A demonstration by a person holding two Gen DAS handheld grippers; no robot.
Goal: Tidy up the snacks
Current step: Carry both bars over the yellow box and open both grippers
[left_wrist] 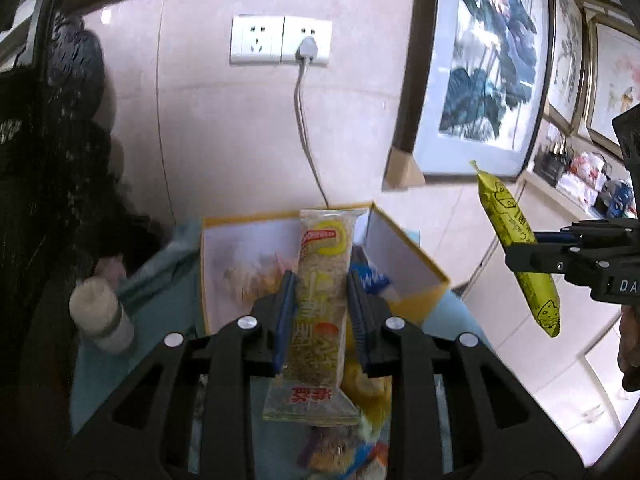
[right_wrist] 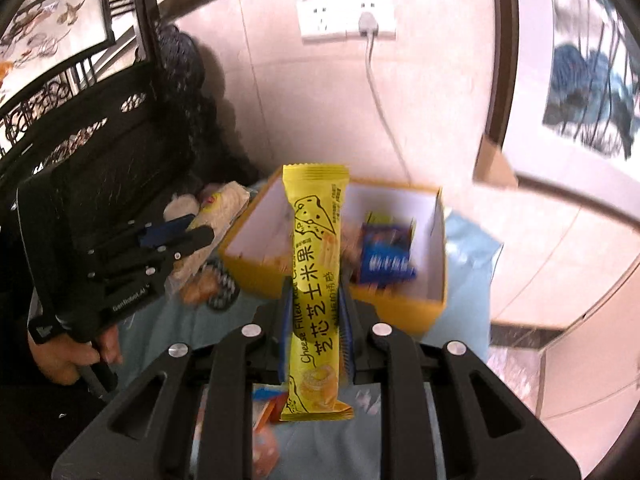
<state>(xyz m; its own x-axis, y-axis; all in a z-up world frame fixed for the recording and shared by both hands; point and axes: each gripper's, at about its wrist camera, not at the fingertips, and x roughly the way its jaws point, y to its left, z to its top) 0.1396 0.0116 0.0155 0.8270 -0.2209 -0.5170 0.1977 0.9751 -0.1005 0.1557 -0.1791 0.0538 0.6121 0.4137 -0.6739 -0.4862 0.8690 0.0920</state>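
Note:
My left gripper (left_wrist: 322, 280) is shut on a pale oat-bar packet (left_wrist: 320, 304) and holds it upright above the yellow box (left_wrist: 416, 264). My right gripper (right_wrist: 314, 288) is shut on a yellow cheese rice-cracker packet (right_wrist: 316, 280), held in front of the yellow box (right_wrist: 256, 268). The box is white inside and holds a blue snack packet (right_wrist: 386, 258) and other snacks. The right gripper (left_wrist: 516, 248) with its yellow packet (left_wrist: 516, 248) shows at the right of the left wrist view. The left gripper (right_wrist: 200, 236) with its pale packet (right_wrist: 224, 204) shows at the left of the right wrist view.
The box sits on a light blue cloth (left_wrist: 156, 312). A white bottle (left_wrist: 100, 316) stands left of the box. Loose snacks (left_wrist: 352, 448) lie on the cloth near me. A cable (left_wrist: 304, 120) hangs from a wall socket. Dark carved furniture (right_wrist: 100, 152) stands at the left.

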